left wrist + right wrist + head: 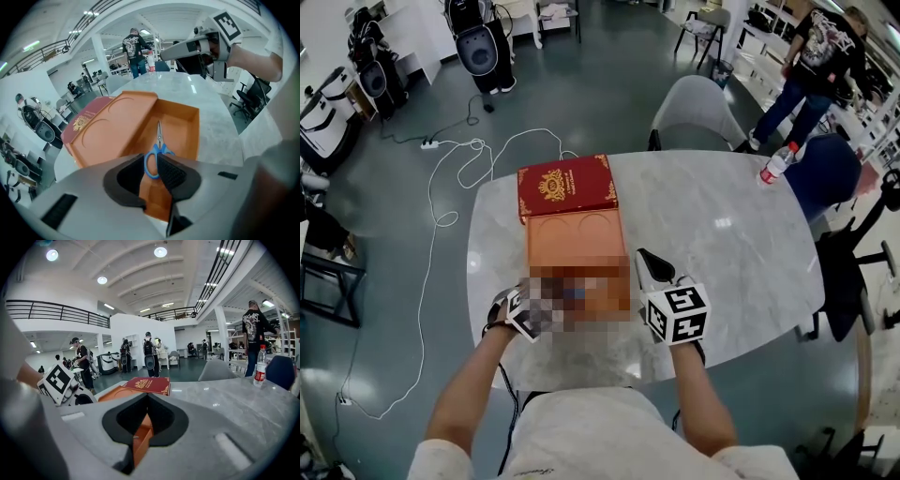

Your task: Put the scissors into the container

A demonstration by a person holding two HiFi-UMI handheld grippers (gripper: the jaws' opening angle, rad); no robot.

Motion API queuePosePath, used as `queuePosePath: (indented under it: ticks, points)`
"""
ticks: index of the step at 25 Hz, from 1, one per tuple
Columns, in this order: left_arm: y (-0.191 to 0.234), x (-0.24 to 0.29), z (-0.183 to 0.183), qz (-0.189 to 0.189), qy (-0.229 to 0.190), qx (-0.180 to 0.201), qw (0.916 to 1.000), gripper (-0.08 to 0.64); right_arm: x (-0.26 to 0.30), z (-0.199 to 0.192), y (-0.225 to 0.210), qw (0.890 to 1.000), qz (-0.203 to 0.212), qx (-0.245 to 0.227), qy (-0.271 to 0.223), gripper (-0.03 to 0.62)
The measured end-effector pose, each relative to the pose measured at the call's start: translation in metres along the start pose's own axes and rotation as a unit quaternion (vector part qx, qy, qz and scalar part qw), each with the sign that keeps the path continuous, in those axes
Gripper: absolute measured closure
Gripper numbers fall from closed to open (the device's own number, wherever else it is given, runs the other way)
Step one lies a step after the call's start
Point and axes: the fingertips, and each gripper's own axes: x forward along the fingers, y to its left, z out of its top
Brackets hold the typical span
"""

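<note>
While our left gripper pinches one blue handle loop, the scissors sit over the open orange container, w/ slim silver blades closed and pointing away from us. We can't tell whether the tips touch its floor. Right gripper hovers nearby, pads meeting, empty. The red lid lies behind the container.

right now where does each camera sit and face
Head view: on the head, facing steeply down at the table; both forearms show.
Left gripper view: on the left hand-held gripper, facing the scissors between its jaws.
Right gripper view: on the right hand-held gripper, facing across the table.
All share the orange container.
</note>
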Motion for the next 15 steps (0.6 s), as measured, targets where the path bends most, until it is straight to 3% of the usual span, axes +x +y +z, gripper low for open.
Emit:
queuePosePath:
  ticks: [8, 15]
  points:
    - [0.009, -0.037, 0.002, 0.036, -0.050, -0.042, 0.9972, 0.492, -0.015, 0.011, 0.026, 1.000, 0.002, -0.014, -0.014, 0.588]
    - [0.013, -0.077, -0.002, 0.065, -0.105, -0.078, 0.9892, 0.508, -0.037, 0.020, 0.054, 0.999, -0.008, -0.024, -0.027, 0.588]
